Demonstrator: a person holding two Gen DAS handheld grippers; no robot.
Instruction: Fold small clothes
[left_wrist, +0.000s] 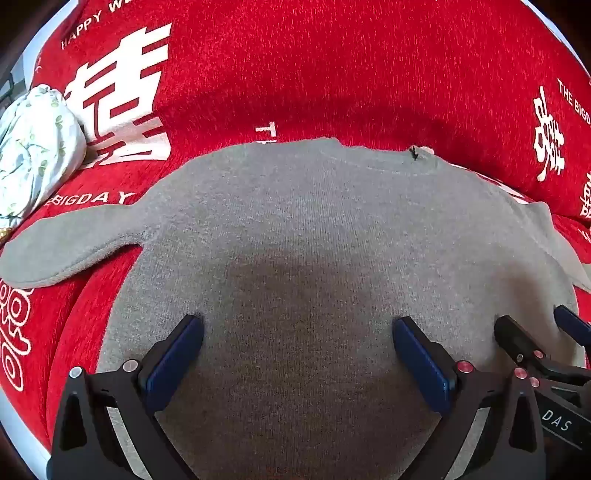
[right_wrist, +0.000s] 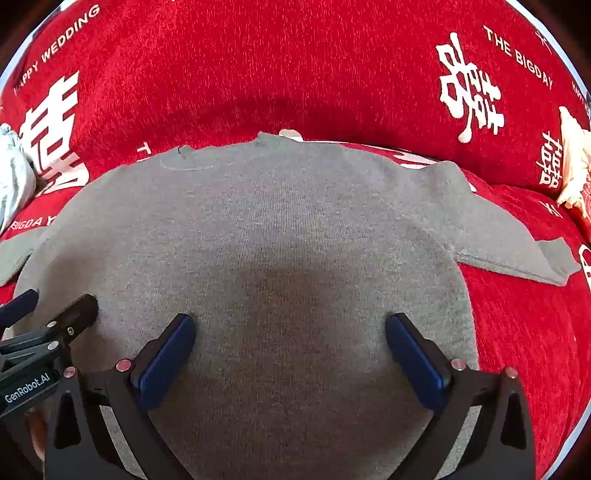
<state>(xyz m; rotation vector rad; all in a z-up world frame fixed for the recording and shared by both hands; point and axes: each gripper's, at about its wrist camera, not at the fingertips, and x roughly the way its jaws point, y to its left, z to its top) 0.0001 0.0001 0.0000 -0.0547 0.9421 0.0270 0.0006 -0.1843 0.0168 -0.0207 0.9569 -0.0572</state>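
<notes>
A small grey knit sweater (left_wrist: 295, 229) lies spread flat on a red cover (left_wrist: 332, 74), neck away from me, with its left sleeve (left_wrist: 70, 243) stretched out to the left. In the right wrist view the sweater (right_wrist: 280, 221) shows its right sleeve (right_wrist: 517, 251) out to the right. My left gripper (left_wrist: 297, 332) is open and empty, over the sweater's lower body. My right gripper (right_wrist: 290, 328) is open and empty over the same area; it also shows in the left wrist view (left_wrist: 543, 328) at the right edge. The left gripper shows in the right wrist view (right_wrist: 51, 306) at the left edge.
The red cover (right_wrist: 295, 66) bears white lettering and large characters and rises behind the sweater. A white floral-print bundle (left_wrist: 33, 147) lies at the far left. A pale cream object (right_wrist: 576, 166) sits at the far right edge.
</notes>
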